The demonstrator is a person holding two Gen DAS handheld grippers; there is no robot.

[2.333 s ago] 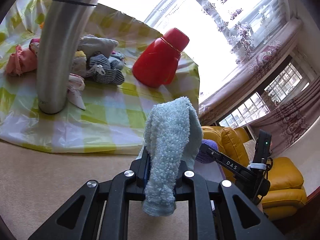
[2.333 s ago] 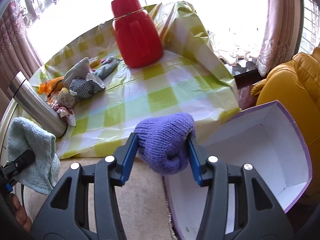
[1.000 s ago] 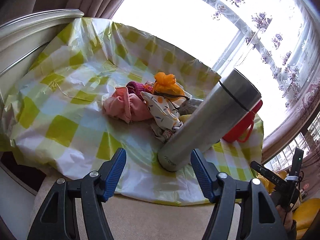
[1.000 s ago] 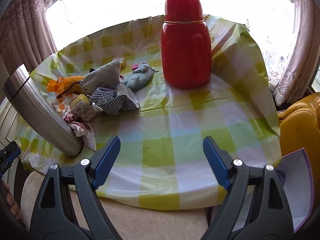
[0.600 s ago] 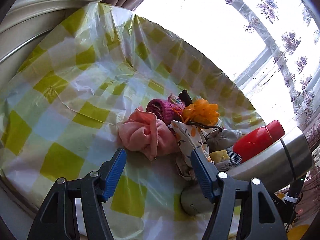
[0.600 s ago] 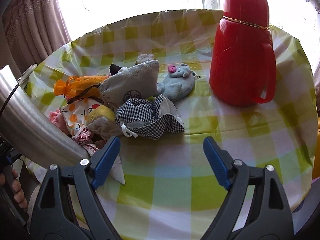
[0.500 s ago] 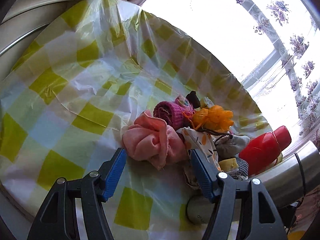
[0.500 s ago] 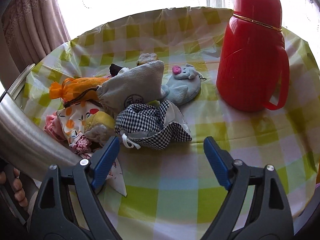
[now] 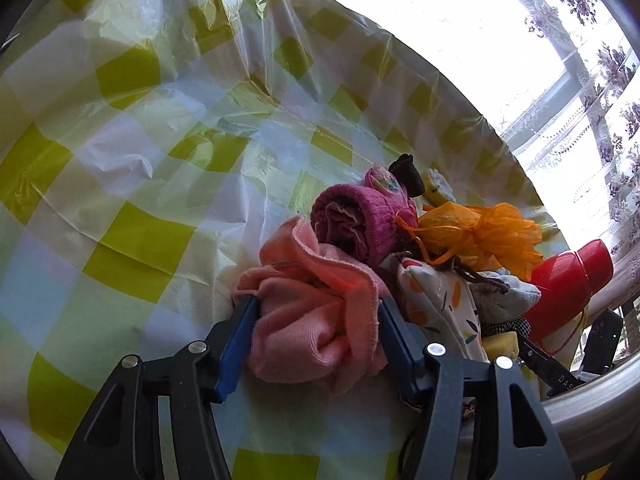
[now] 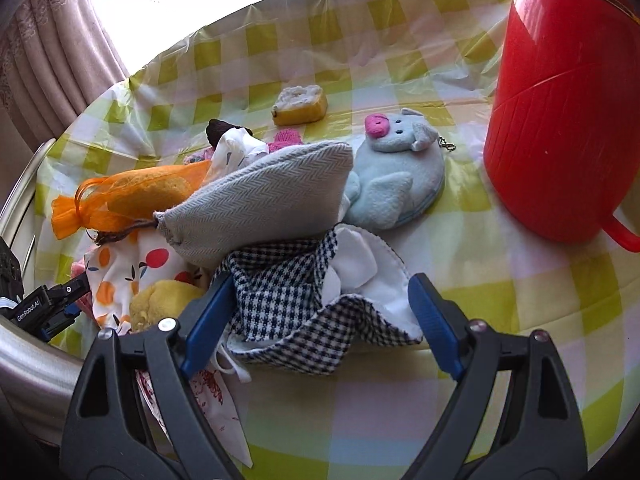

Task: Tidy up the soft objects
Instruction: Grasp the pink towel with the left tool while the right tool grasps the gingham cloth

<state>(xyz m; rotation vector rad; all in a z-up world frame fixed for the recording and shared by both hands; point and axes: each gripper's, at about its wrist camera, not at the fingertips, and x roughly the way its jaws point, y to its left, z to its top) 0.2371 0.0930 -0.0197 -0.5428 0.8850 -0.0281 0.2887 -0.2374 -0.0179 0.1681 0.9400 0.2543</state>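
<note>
The left tool (image 9: pixel 316 322) has just been closing its jaws, and both blue pads now press on the pink cloth (image 9: pixel 316 304), which lies at the near edge of the pile. The right tool (image 10: pixel 320 312) is wide apart around the checked cloth (image 10: pixel 296 304), w/o squeezing it. Both cloths rest on the worktop (image 9: pixel 132 184), covered w/ a thin plastic sheet in yellow-green and white squares, wrinkled. Behind the pink cloth: a dark pink sock (image 9: pixel 356 224) and an orange mesh bag (image 9: pixel 476 232). Behind the checked cloth: a grey pouch (image 10: pixel 264 208), a blue toy pig (image 10: pixel 396 180), a yellow sponge (image 10: pixel 300 106). A red jug (image 10: pixel 560 112) stands at the right. Far back, a bright window (image 9: pixel 460 8) w/ flowered lace curtains (image 9: pixel 600 80).
</note>
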